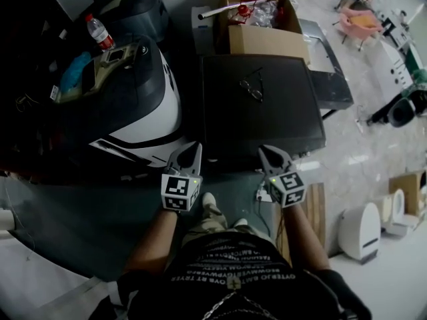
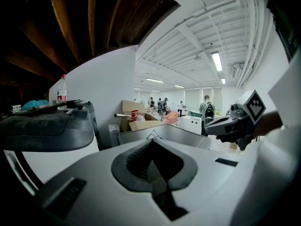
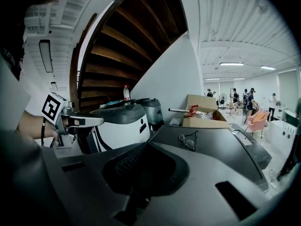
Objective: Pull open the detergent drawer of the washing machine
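Pale, glossy flooring (image 1: 363, 153) spread out to our right, and a curved run of dark wooden beams (image 3: 127, 41) arched overhead behind the appliances. Straight ahead of us sat the washing machine (image 1: 267, 122), its dark flat top facing up with a pair of spectacles (image 1: 252, 85) lying on it. Its front face was hidden under the near edge of that top, so we could not make out the detergent drawer in any view.

We held the left claw (image 1: 193, 148) and the right claw (image 1: 267, 151) side by side, close to the machine's near edge, both aimed forward and somewhat down. Each claw had its jaws brought together with nothing between them.

Behind the machine stood an open cardboard box (image 1: 257, 39). To the left was a white-and-black appliance (image 1: 150, 105), and beyond it a water bottle (image 1: 99, 32) with a red cap stood upright.
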